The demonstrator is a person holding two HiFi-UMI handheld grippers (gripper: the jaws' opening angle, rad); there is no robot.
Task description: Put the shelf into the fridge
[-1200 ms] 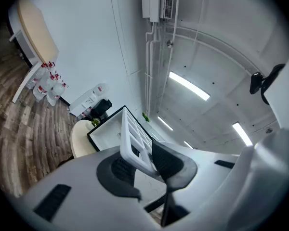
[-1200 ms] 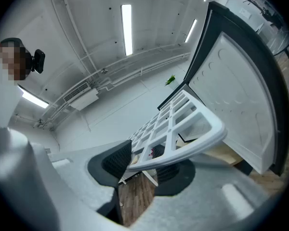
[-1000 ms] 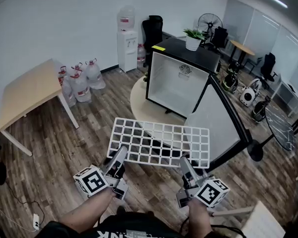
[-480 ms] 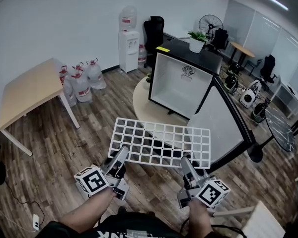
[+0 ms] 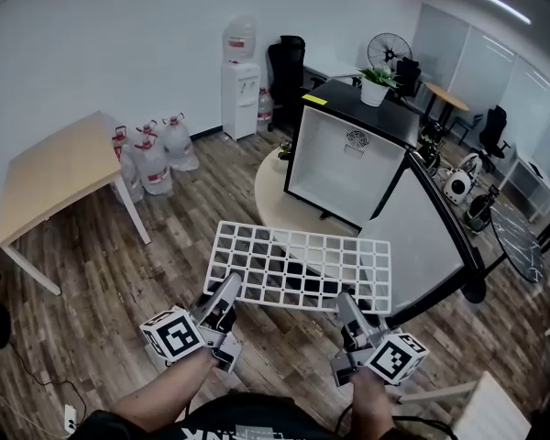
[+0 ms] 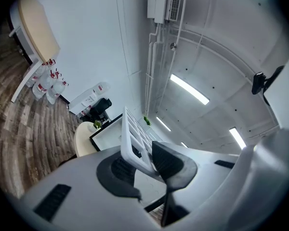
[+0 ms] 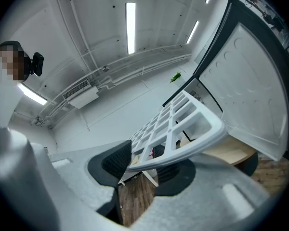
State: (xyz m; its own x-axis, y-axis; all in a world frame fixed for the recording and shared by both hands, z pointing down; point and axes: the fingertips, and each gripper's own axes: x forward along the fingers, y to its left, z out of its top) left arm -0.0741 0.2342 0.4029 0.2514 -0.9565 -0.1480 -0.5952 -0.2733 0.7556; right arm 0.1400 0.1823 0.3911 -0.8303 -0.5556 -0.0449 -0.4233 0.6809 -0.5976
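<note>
left claw [image 5: 229, 287] and right claw [image 5: 346, 302] clamped on white grid shelf [image 5: 298, 266]. open mini fridge [image 5: 344, 159] at 1 o'clock.

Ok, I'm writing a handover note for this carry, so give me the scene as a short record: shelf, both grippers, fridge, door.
shelf: white grid shelf, held roughly flat in the air in front of the fridge, not yet inside
left gripper: shut on the shelf's near edge, left end
right gripper: shut on the near edge, right end
fridge: black, white inside, on a round table
door: swung open to the right
on top: potted plant
</note>
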